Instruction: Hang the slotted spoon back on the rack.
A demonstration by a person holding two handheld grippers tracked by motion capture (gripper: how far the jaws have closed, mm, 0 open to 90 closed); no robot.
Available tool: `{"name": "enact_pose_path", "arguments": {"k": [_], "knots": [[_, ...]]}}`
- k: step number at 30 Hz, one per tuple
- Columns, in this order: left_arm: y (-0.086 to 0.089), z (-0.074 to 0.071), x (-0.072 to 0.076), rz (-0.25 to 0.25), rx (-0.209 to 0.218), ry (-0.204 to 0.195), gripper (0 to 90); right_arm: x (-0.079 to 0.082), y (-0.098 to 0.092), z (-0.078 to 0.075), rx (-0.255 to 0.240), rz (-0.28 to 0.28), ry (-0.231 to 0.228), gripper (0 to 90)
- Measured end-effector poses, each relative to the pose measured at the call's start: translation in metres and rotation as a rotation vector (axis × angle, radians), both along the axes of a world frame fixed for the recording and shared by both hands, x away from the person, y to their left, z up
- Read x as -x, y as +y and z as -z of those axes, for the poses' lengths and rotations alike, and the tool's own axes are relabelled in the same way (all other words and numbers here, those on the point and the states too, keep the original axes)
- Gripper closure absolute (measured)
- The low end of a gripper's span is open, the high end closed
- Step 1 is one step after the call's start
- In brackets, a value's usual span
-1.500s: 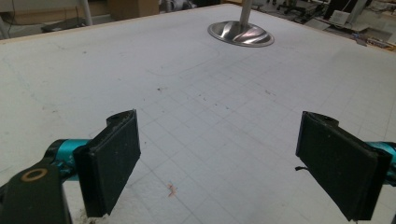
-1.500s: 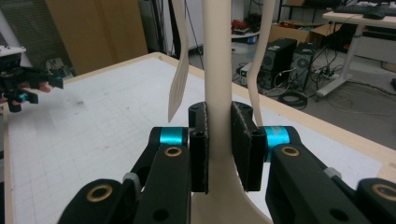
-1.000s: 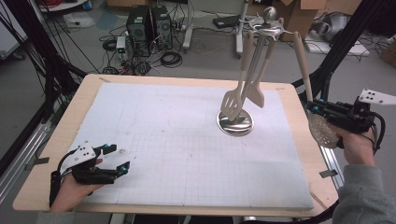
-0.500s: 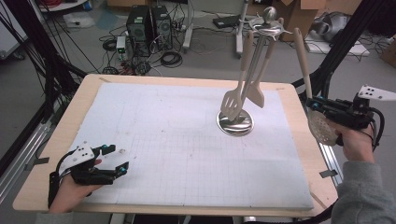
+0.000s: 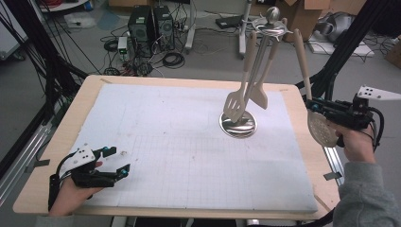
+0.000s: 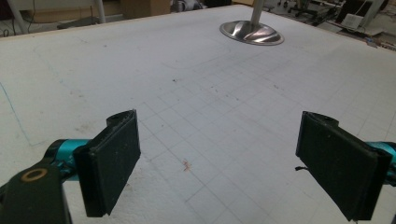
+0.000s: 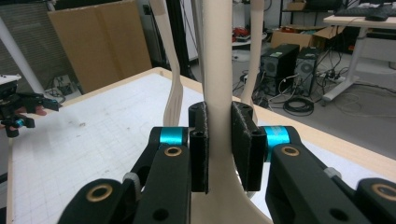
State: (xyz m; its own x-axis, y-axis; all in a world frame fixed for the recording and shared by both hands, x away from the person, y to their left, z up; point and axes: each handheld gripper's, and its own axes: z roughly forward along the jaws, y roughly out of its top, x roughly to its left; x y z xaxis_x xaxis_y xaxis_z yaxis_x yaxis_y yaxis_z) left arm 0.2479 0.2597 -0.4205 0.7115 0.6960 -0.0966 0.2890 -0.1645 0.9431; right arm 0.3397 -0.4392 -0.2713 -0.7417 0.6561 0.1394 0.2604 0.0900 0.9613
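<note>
Cables, computer towers and boxes clutter the floor behind my table (image 5: 293, 94), which carries a white mat (image 5: 189, 142). On the mat's far right stands the rack (image 5: 239, 124), a steel base and pole with a hook ring on top; a slotted turner (image 5: 235, 108) and a spatula (image 5: 259, 97) hang from it. My right gripper (image 5: 316, 105) is clenched on the neck of a skimmer (image 5: 322, 127), held upright beside the table's right edge, handle tip near the ring. My worry: the handle could knock the hanging tools or tip the rack as I reach for a hook, and the grip sits low, so the skimmer may pivot between the pads. My left gripper (image 5: 120, 161) rests released on the mat's near left, holding nothing.
</note>
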Motion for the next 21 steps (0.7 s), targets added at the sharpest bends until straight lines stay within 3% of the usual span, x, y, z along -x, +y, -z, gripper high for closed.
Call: {"name": "enact_pose_path", "arguments": {"k": [21], "knots": [[0.001, 0.0, 0.0, -0.004, 0.001, 0.002, 14.1, -0.012, 0.025, 0.008, 0.035, -0.034, 0.023, 78.3]]}}
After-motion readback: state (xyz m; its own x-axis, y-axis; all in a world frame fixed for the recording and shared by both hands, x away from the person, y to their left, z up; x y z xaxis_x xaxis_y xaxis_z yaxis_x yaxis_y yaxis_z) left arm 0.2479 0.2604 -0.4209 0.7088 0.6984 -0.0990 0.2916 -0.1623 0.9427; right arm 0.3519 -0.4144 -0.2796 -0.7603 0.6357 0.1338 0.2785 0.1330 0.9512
